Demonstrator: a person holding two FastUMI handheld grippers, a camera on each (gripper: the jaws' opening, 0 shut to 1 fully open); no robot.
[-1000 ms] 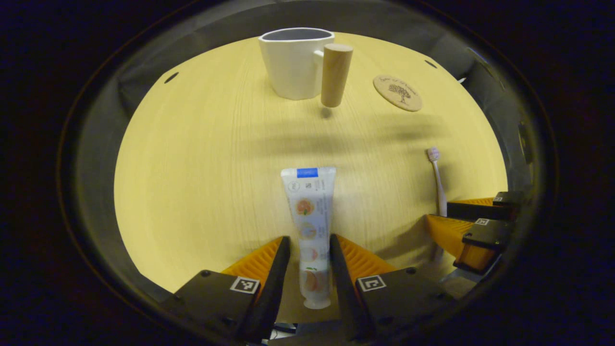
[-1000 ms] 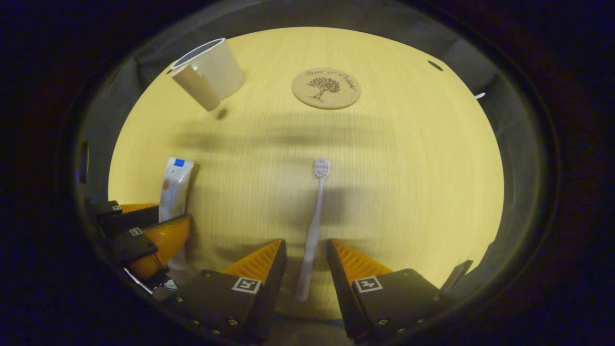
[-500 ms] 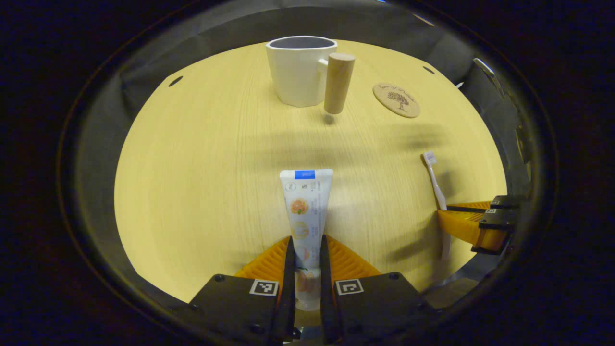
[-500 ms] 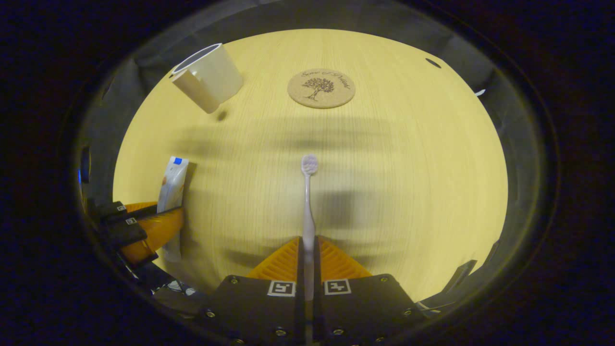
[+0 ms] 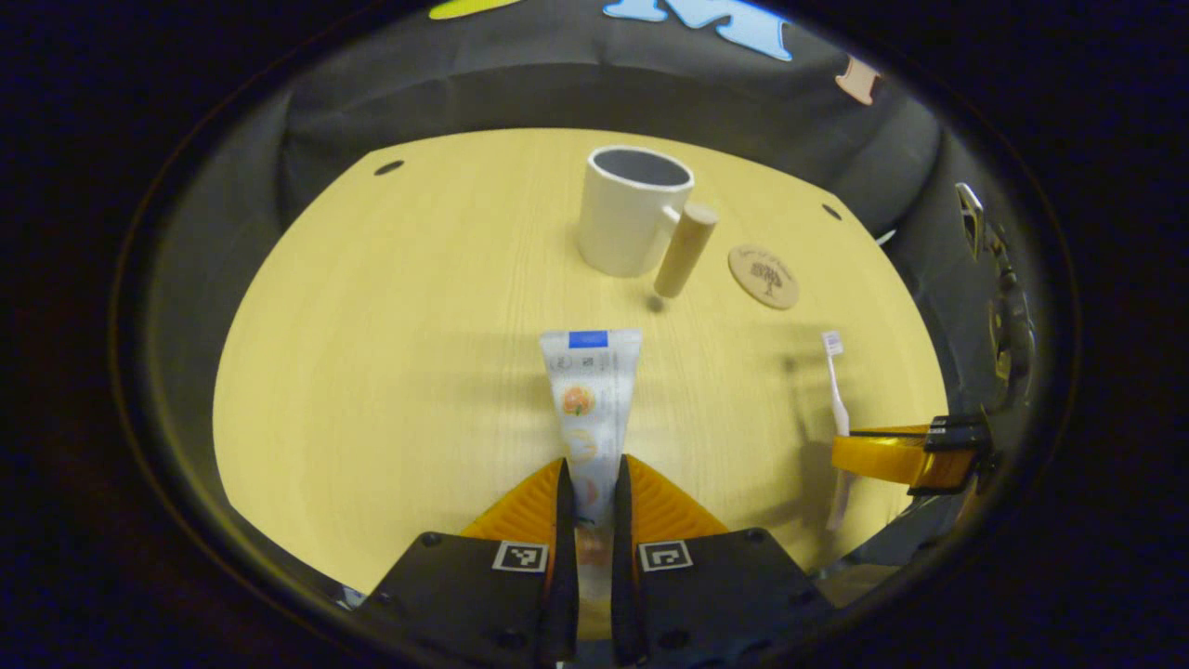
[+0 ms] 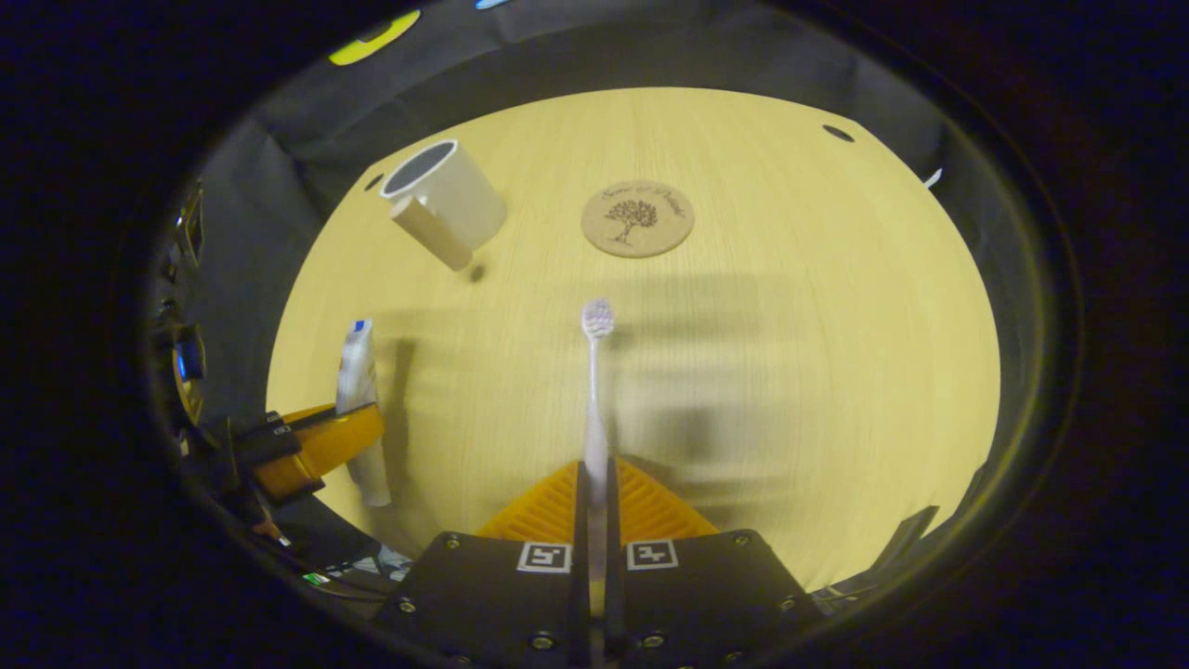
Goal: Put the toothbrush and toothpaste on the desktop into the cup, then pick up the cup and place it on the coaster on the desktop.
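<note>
Dim warm light, soft shadows, fisheye-warped edges

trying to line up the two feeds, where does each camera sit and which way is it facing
Left gripper view: rides the left gripper, looking along its fingers, shut on the toothpaste, toward the cup; the right gripper shows at right.
Right gripper view: rides the right gripper, shut on the toothbrush, facing the coaster; the left gripper shows at lower left.
Shared: cup, coaster, toothpaste, toothbrush, desktop.

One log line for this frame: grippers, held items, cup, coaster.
left gripper: shut on toothpaste | right gripper: shut on toothbrush | cup: upright, empty | coaster: bare | phase: both items grasped
</note>
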